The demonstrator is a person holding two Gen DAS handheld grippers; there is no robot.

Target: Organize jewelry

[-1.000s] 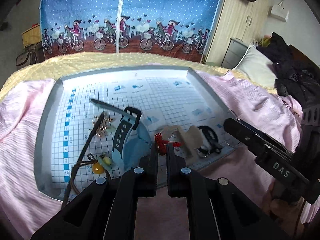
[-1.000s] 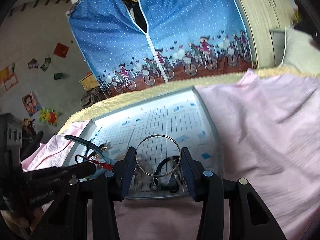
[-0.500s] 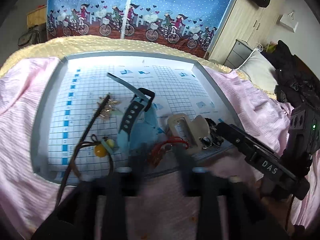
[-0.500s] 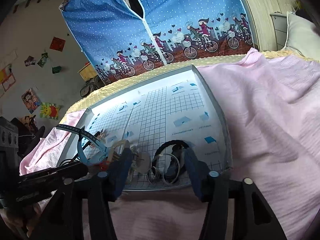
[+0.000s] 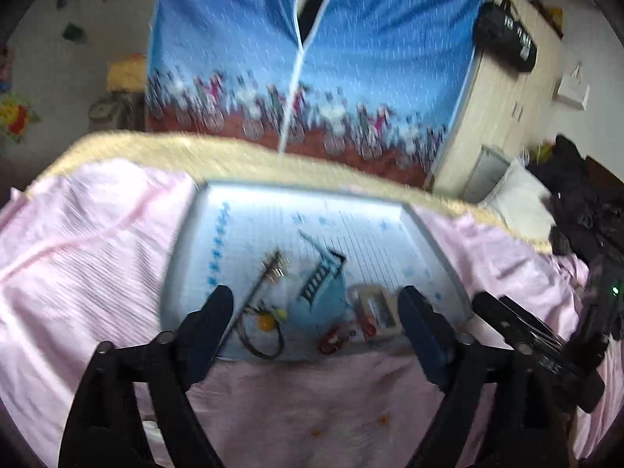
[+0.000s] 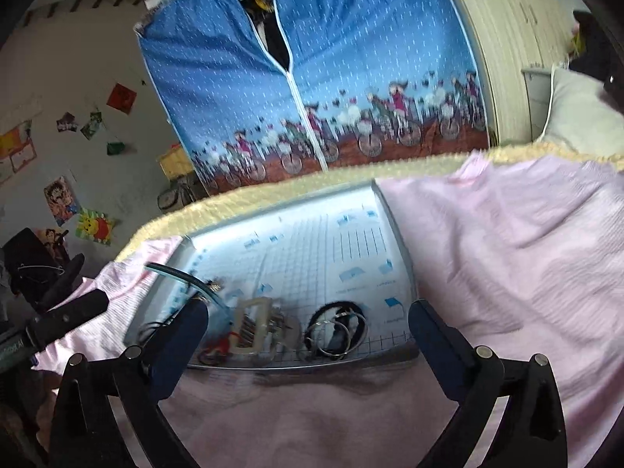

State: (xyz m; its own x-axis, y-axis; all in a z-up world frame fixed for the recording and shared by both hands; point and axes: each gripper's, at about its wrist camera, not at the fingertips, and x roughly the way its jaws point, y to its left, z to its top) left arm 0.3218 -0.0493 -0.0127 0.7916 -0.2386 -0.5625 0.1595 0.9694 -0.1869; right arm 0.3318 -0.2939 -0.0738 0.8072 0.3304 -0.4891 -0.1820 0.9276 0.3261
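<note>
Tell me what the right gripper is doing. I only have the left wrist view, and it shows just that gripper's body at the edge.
Observer: The right gripper is open, with its fingers wide apart and nothing between them.
Operator: Name whatever lies closest ahead of it.
Observer: A few metal rings lie in the near right corner of the tray, overlapping a black band. In your view the left gripper's own finger hides that corner.
</note>
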